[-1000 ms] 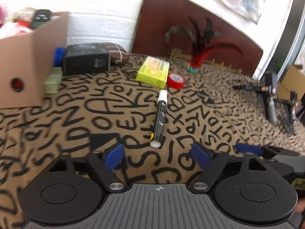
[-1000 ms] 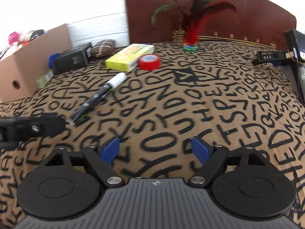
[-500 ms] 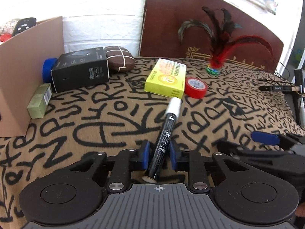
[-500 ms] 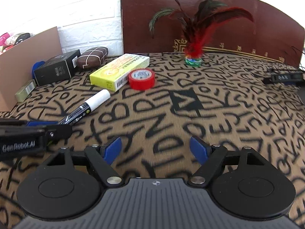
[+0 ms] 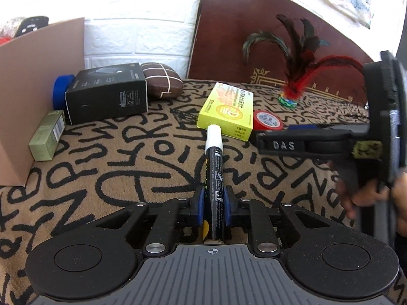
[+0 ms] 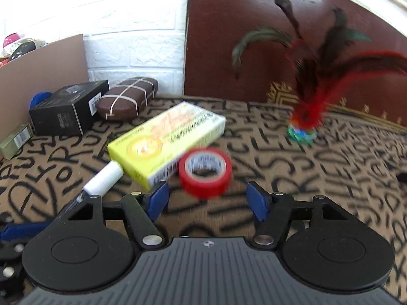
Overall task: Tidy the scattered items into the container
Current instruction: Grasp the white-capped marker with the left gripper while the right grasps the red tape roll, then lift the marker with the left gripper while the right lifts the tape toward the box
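The cardboard box stood at the far left of the patterned cloth surface, open-topped and already holding odds and ends, so it looked to be the container meant for the scattered items. Beside its wall sat a black carton and a small green box, near enough to go in with little travel. The yellow box lay mid-cloth with the red tape roll touching its near corner.

The marker lay lengthwise along the left claw, white cap forward almost touching the yellow box; the claw had just clenched on its black barrel, apparently ready to lift.

The right claw, angled downward, had been narrowing but was not yet gripping, its blue pads flanking the tape roll just ahead. A hand held its handle.
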A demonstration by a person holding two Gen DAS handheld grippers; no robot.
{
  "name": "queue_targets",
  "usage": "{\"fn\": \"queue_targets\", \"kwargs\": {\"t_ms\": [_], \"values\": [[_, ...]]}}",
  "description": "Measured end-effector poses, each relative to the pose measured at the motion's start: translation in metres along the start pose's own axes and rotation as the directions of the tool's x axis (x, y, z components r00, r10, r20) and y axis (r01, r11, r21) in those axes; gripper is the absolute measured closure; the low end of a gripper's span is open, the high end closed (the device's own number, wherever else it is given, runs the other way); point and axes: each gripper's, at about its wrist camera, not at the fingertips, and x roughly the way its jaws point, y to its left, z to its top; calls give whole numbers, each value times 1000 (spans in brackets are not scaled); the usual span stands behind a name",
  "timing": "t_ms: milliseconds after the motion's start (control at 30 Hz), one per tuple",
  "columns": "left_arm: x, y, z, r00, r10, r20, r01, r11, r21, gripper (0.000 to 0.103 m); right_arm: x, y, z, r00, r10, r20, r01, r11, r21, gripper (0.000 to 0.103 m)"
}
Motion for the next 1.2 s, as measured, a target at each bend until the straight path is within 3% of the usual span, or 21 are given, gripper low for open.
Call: {"fn": "queue_targets", "kwargs": {"t_ms": [100, 167, 333, 500, 767, 900, 967, 1000, 1067, 1133, 1200], "values": [[2, 3, 1, 1000, -15, 1, 15, 1000, -9, 91, 9, -5, 5, 999, 32, 2, -32, 999, -11, 35], [2, 3, 1, 1000, -18, 1, 18, 1000, -10, 91, 9, -8, 7, 998, 59, 1, -59, 998, -2, 52], [0, 1, 1, 1000, -10, -5, 10, 1000, -3, 92, -4, -2, -1, 998, 63, -19, -63, 998, -10, 52], [-18, 0, -8, 1000, -4, -24, 4, 1000, 2, 93, -44, 17, -31, 995, 95, -37, -95, 995, -15, 52], [-91, 15, -55, 998, 2, -66, -2, 1000, 0, 93, -131, 69, -87, 984, 177, -35, -178, 984, -31, 52], [-130, 32, -80, 995, -12, -94, 5, 997, -82, 90, -164, 87, -107, 980, 199, -25, -199, 980, -12, 50], [-141, 34, -87, 995, -15, -99, 5, 994, -107, 85, -175, 94, -115, 983, 180, -18, -180, 983, -16, 45], [-143, 33, -88, 995, -22, -97, 12, 995, -101, 67, -179, 97, -117, 984, 176, -19, -176, 984, -21, 42], [-143, 28, -87, 995, -33, -98, 26, 997, -69, 46, -184, 99, -119, 986, 167, -21, -168, 986, -16, 41], [-140, 18, -84, 994, -25, -103, 21, 999, -38, 30, -186, 97, -118, 985, 168, -30, -168, 986, -4, 38], [-134, 8, -82, 994, -2, -106, 3, 1000, 9, 22, -186, 95, -116, 987, 155, -39, -155, 988, 4, 33]]}}
